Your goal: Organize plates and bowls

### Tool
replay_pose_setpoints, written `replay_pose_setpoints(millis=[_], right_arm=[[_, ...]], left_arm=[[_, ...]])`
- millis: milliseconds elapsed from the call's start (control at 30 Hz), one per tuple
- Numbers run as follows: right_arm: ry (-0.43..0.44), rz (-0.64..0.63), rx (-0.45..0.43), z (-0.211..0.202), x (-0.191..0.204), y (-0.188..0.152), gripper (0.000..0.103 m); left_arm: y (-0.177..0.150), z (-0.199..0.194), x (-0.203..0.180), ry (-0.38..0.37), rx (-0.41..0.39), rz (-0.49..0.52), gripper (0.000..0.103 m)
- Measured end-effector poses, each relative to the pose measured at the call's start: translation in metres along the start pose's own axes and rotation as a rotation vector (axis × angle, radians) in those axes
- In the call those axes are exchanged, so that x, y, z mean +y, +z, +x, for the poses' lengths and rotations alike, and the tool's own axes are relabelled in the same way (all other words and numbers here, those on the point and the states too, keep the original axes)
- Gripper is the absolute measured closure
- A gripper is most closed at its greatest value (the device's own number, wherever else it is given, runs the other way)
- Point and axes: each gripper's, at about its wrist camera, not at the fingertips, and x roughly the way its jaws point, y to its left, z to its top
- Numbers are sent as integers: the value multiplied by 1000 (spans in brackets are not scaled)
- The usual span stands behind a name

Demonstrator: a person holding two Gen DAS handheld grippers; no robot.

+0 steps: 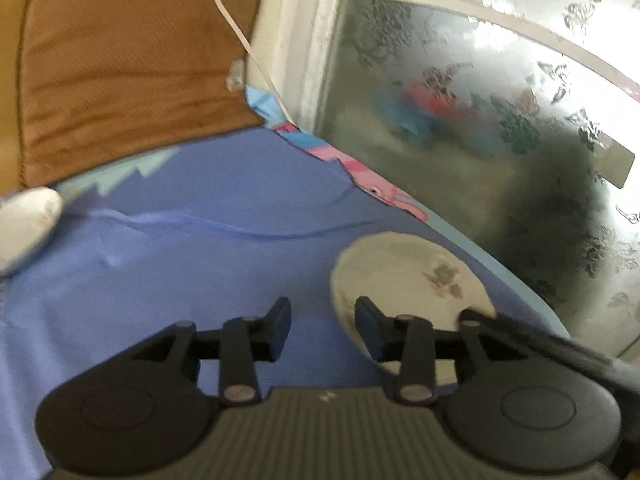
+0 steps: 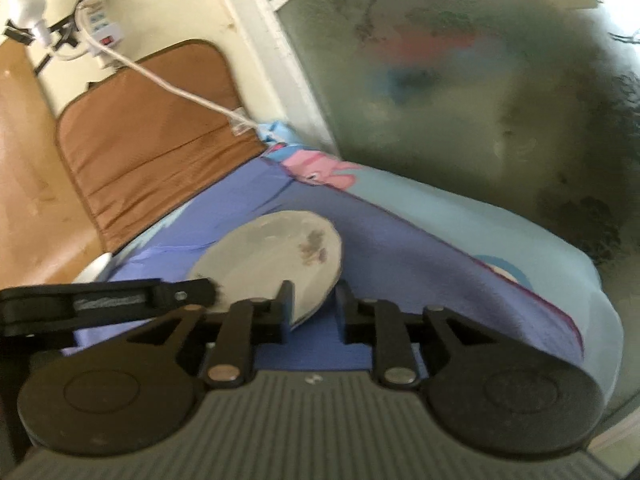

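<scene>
One white plate [image 1: 404, 276] with a faded flower print lies flat on the blue cloth [image 1: 208, 248], lower right of centre in my left wrist view, near the cloth's edge by the frosted glass panel [image 1: 500, 120]. Far left I see part of a white rounded object [image 1: 24, 224], too cropped to name, with a brown cushion [image 1: 128, 72] above. My left hand-held gripper [image 1: 323, 326] is partly open with nothing between its fingers; the right fingertip overlaps the plate's near rim. In my right wrist view the plate [image 2: 272, 260] sits at centre, and the right hand-held gripper [image 2: 314, 306] is partly open and empty, the plate's rim just beside its left finger.
</scene>
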Motion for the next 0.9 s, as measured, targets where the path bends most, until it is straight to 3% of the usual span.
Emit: replay_pose_setpoints(millis=[67, 167, 300, 433, 533, 667, 767, 900], right_arm=[[-34, 34, -55, -5, -3, 1, 54], [-88, 70, -178, -18, -7, 6, 53], [-12, 41, -234, -23, 12, 10, 63], [145, -39, -161, -8, 53, 8, 70], [280, -83, -59, 9, 89, 6, 76], [420, -108, 104, 44, 137, 7, 76], [434, -88, 186, 76, 171, 13, 73], [413, -74, 224, 117, 206, 21, 70]], left_arm=[[-2, -15, 14, 4, -27, -26, 63], [-13, -45, 43, 69, -91, -31, 64], [-40, -84, 92, 143, -137, -80, 64], [-65, -115, 145, 230, -156, -210, 64], [-74, -131, 181, 225, -185, -320, 71], [-77, -135, 186, 227, -248, -306, 70], [-82, -126, 181, 194, -246, -264, 69], [-86, -127, 174, 165, -262, -242, 67]])
